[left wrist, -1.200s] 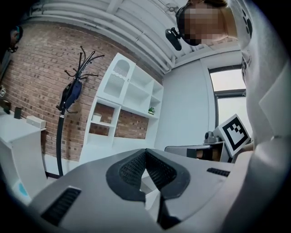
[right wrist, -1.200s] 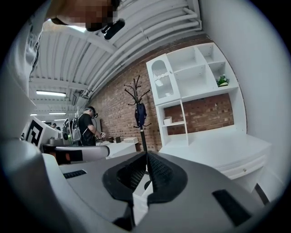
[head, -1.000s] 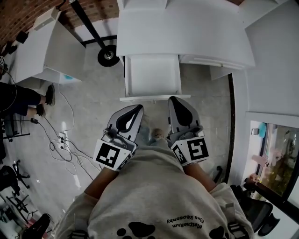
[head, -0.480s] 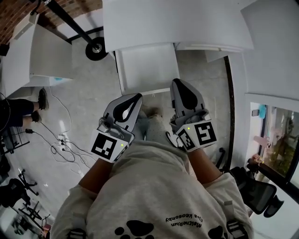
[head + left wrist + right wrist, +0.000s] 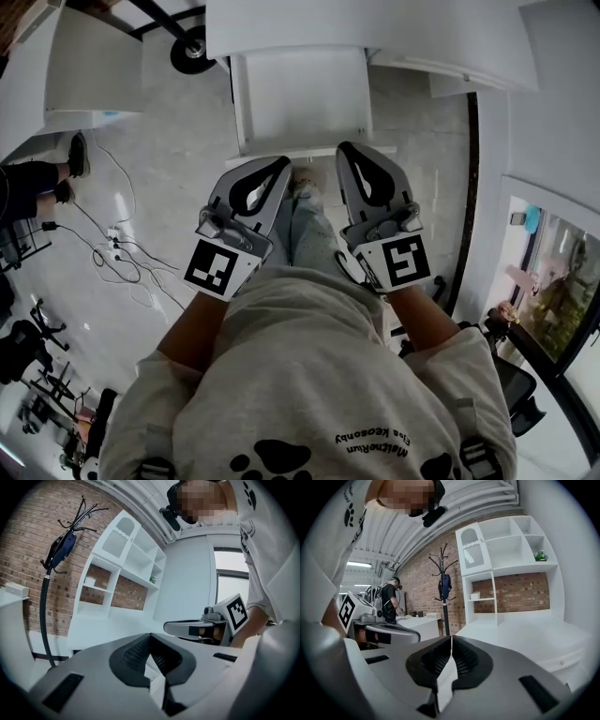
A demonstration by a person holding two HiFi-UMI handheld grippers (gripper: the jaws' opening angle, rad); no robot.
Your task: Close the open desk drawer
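Lower now, the clenched left gripper (image 5: 282,163) and right gripper (image 5: 345,148) hover by the open drawer (image 5: 298,94), its white floor showing.

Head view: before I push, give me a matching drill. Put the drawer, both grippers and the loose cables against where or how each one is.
Things:
1. drawer
2. left gripper
3. right gripper
4. cables

States:
A. lying on the floor, at the picture's left
B. jaws shut, tip near the drawer front's right half
C. pulled out from under the desk
D. jaws shut, tip near the drawer front's left half

Pairs: 1-C, 2-D, 3-B, 4-A.
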